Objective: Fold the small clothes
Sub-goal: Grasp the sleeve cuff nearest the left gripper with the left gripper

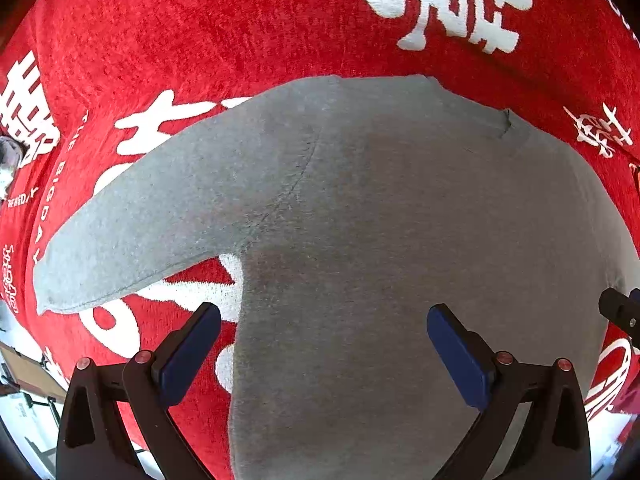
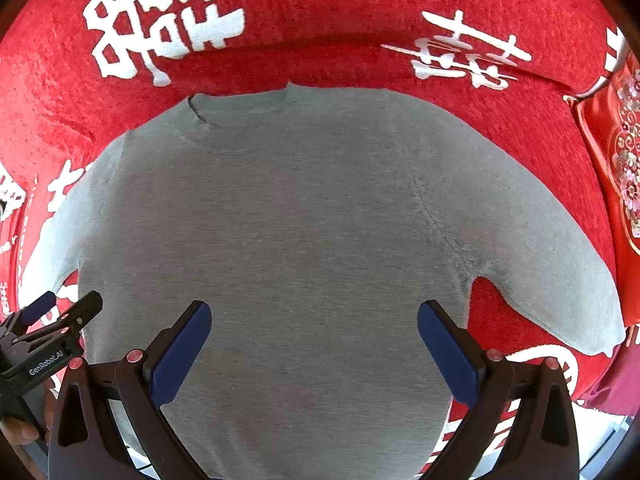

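Here the grey shirt (image 2: 280, 220) lies flat on the red cloth (image 2: 320, 20); left tool (image 1: 324, 320) and right tool (image 2: 314, 318) gape wide.

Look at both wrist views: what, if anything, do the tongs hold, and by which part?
Nothing is held. Both the left tongs and the right tongs are open above the grey shirt, which lies flat on the red cloth.

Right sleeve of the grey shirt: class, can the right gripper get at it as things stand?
Probably yes. The right gripper is open above the shirt, and the sleeve lies flat and uncovered on the red cloth.
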Motion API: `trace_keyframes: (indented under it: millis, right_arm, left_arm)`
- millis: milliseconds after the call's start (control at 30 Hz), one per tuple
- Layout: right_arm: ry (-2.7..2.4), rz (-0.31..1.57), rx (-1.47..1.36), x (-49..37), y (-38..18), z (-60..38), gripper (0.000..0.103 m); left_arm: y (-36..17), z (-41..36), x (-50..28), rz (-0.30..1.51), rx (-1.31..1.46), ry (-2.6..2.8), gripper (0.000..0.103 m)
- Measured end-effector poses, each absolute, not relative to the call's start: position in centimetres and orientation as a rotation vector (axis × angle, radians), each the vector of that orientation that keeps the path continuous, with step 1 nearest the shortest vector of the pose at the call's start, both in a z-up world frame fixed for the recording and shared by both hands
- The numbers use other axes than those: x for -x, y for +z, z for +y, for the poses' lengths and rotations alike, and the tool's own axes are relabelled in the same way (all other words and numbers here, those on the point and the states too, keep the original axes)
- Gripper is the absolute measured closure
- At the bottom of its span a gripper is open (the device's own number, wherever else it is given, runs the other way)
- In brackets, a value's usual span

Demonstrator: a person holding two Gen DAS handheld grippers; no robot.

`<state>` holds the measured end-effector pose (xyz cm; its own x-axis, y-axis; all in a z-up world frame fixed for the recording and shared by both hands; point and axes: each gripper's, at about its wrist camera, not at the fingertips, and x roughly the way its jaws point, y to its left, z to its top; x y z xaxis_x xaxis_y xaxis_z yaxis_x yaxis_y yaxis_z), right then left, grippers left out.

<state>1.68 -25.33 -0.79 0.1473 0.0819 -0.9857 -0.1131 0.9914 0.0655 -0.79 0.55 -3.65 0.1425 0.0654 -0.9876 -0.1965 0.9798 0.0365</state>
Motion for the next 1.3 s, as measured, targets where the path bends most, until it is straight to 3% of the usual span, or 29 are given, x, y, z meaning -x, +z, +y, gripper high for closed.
trace_keyframes:
  millis: [333,933,1200,1300]
  right_arm:
    - [0.215,1.420,0.052,-1.7,-0.1,-21.2,0.000]
    - [0.384,1.458,0.130,1.2,-0.6,-10.9,0.000]
    - [0.408,1.461,0.152,2.1,-0.7,-8.5,0.000]
    - [0.424,1.454,0.148,2.4,-0.3,-8.1,0.000]
  left_arm:
    - [-3.6,4.6,2.3,1.376,0.254,0.197,0.000]
    - [-7.9,25.9,11.7,1.134,0.642,0.671,0.000]
    - [-7.9,29.3,11.1,1.058,0.622,0.697,0.001]
    - [-7.4,29.5,11.0,1.034,0.604,0.747,0.043]
